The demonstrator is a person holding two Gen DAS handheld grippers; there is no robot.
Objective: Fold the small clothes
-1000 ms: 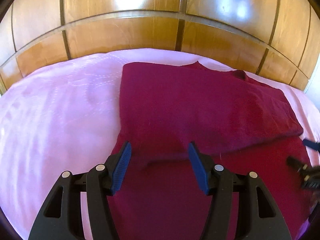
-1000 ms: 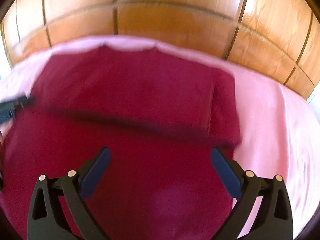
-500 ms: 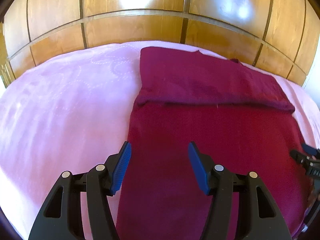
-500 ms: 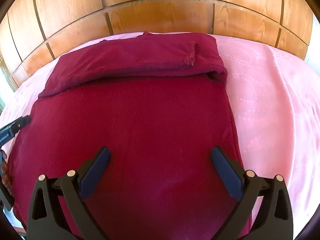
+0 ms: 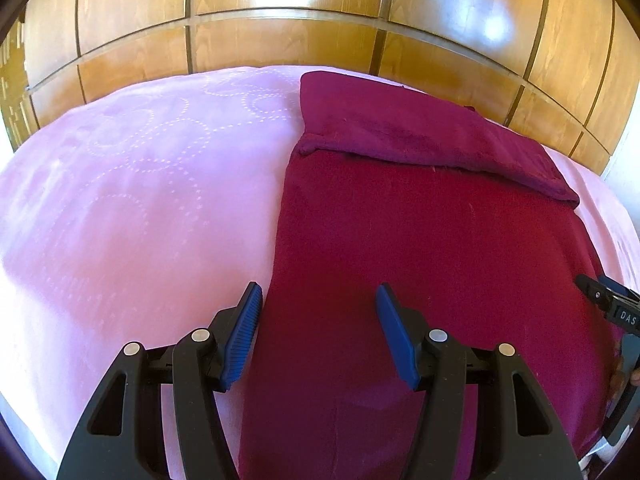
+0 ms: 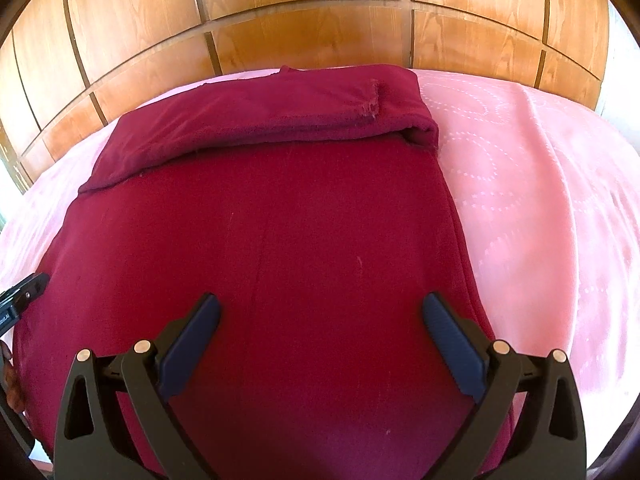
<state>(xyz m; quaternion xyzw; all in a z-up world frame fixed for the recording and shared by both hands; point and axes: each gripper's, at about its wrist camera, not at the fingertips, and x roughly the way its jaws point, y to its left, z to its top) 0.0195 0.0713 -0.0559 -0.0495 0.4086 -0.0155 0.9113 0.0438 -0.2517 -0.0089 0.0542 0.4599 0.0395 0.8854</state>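
Maroon garment point(image 5: 432, 248) spread flat on pink bedspread point(image 5: 132, 200), far end folded over toward the near side as a thick band point(image 6: 264, 116); wooden panelled headboard point(image 6: 320, 28) behind.

Left gripper point(image 5: 318, 336) poised over the garment's left edge, jaws partly apart, nothing between them. Right gripper point(image 6: 320, 340) above the cloth near its right edge, jaws wide, likewise empty.

Next fold, by judgement, from the near hem: pinch both near corners evenly, lift together, lay onto the far band with side edges aligned (fleece-like cloth, likely to drag on the bedspread). Near hem lies below both views, so exact corner positions uncertain.

Containers: none in view, so no contents to report.
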